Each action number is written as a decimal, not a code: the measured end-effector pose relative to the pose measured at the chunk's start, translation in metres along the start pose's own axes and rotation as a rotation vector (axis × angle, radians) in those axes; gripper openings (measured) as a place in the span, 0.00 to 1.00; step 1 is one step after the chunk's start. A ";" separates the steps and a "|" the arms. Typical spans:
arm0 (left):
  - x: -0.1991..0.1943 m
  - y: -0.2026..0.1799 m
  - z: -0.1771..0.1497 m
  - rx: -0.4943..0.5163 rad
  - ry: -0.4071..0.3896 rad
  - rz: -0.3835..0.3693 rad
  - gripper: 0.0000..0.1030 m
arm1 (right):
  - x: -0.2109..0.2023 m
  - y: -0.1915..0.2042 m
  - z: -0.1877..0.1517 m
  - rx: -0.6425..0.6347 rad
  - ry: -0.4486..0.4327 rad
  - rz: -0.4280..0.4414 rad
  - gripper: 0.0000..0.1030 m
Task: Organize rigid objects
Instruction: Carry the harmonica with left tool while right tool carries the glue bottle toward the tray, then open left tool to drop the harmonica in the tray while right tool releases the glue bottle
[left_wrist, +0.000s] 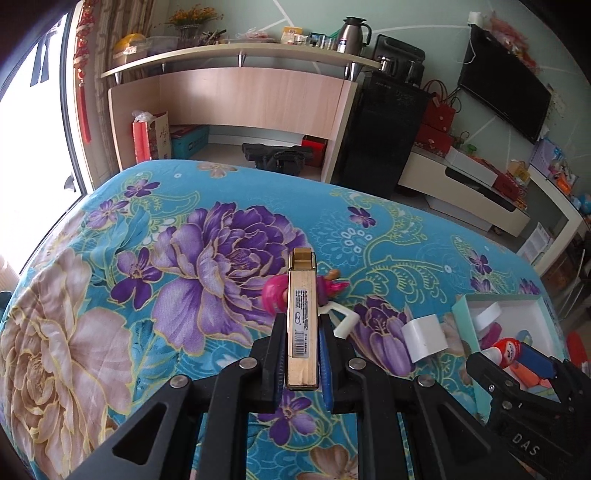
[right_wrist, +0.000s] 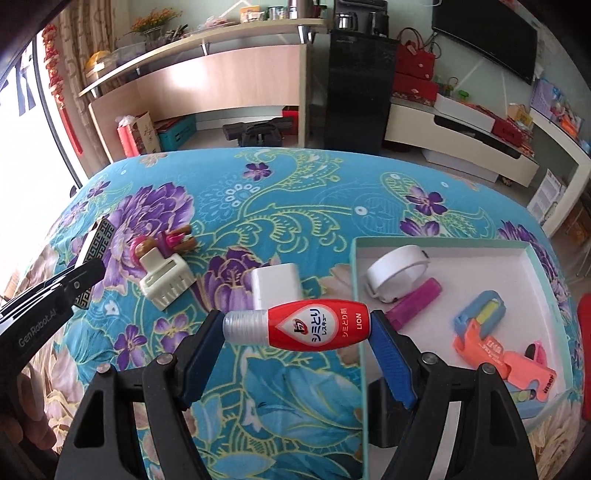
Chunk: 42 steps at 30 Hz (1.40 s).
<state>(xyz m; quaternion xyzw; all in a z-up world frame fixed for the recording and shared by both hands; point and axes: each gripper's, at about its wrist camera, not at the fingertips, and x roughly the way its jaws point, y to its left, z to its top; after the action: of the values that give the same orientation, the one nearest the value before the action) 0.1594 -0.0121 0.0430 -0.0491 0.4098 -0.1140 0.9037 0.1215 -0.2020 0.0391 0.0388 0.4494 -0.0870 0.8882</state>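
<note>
- Now, over a counter (left_wrist: 110, 229) draped in turquoise floral cloth, the left claw (left_wrist: 302, 354) clamps a slim gold box (left_wrist: 302, 314) on its narrow sides, barcode edge facing the lens, lifted clear of the cloth.
- Just beyond that box, a pink doll figure (left_wrist: 275, 293) lies partly hidden; a cream plastic piece (left_wrist: 345, 321) and a white block (left_wrist: 424, 338) rest on the cloth to the claw's right.
- Meanwhile the right claw (right_wrist: 297, 328) holds a red stain-remover bottle (right_wrist: 314, 326) end to end, clear cap at the left pad, base at the right, jaws spread wide around it.
- Right of this claw sits a teal-rimmed white box (right_wrist: 360, 280), containing a white band (right_wrist: 397, 273), a magenta lighter (right_wrist: 415, 302), and blue (right_wrist: 478, 314) and orange (right_wrist: 502, 352) cutters.
- That bottle hangs over the box's near-left rim.
</note>
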 end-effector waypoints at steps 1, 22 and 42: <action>-0.001 -0.007 0.001 0.012 -0.004 -0.009 0.16 | -0.001 -0.008 0.000 0.017 -0.003 -0.026 0.77; 0.000 -0.172 -0.026 0.373 -0.002 -0.239 0.16 | -0.028 -0.162 -0.017 0.333 -0.053 -0.347 0.77; 0.021 -0.226 -0.054 0.485 0.042 -0.262 0.17 | -0.019 -0.200 -0.034 0.422 0.009 -0.392 0.77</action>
<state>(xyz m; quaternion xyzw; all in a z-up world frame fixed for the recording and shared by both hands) 0.0943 -0.2363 0.0334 0.1184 0.3795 -0.3255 0.8579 0.0460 -0.3911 0.0364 0.1356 0.4240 -0.3485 0.8248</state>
